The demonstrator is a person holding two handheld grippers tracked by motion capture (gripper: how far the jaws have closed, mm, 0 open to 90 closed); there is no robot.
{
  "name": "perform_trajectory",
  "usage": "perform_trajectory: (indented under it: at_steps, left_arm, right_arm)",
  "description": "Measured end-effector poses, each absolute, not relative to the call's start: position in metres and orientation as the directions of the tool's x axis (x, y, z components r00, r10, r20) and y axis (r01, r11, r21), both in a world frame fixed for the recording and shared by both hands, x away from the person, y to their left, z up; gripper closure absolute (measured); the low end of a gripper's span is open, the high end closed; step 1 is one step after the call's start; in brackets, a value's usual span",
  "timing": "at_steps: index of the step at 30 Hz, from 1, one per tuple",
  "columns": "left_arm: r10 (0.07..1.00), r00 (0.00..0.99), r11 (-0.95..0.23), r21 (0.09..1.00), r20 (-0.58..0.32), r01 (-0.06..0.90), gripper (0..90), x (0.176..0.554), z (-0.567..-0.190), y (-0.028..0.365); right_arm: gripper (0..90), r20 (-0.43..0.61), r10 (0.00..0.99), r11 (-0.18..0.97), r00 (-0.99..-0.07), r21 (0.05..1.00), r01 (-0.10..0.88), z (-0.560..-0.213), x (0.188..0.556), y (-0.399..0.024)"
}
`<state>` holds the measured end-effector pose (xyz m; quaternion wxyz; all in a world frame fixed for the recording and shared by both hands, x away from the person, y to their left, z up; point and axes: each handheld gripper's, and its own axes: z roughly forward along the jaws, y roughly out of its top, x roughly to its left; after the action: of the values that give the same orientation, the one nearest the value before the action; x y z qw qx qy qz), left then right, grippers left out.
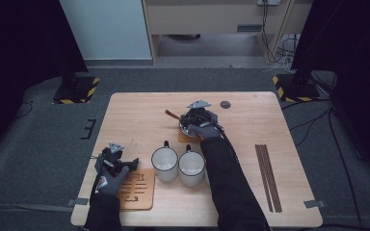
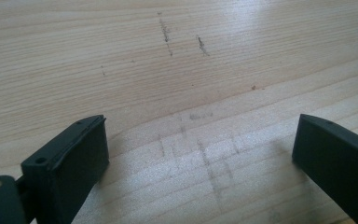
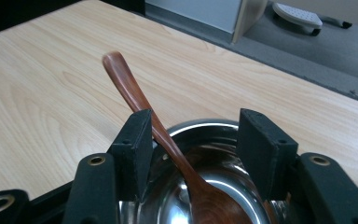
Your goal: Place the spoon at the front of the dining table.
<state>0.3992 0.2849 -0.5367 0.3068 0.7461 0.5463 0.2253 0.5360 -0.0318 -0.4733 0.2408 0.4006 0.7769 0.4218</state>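
In the steel bowl (image 3: 200,186), the wooden spoon (image 3: 135,98) looks light and stiff; right gripper (image 3: 193,140) jaws released around its handle, left gripper (image 2: 200,154) spread empty.

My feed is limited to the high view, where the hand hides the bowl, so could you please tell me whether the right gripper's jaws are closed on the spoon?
Observer: No. The right gripper stands open; the wooden spoon runs right beside one jaw, and the other jaw is well clear of it.
Operator: Thank you. Where does the spoon's head lie?
Observer: Inside the steel bowl, with the handle leaning out over the rim.
Operator: And is the left gripper holding anything?
Observer: No. The left gripper is open, with just bare table between its jaws.
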Motion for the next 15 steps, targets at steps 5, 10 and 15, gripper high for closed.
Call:
perform_trajectory:
  at_steps: [5,10,15]
  left_arm:
    - [0.953,0.302,-0.215,0.704,0.001,0.677,2.2,0.399,-0.537,0.285]
    - [0.953,0.302,-0.215,0.704,0.000,0.677,2.1,0.399,-0.537,0.285]
    - [0.953,0.302,-0.215,0.704,0.000,0.677,2.1,0.399,-0.537,0.285]
  right_arm:
    - [47.3,-0.027,0.819,0.302,-0.573,0.869,0.391,-0.458,0.533,-0.029]
    - [49.0,-0.035,0.810,0.304,-0.585,0.879,0.368,-0.447,0.531,-0.026]
    - [49.4,-0.024,0.803,0.291,-0.596,0.888,0.357,-0.438,0.532,-0.019]
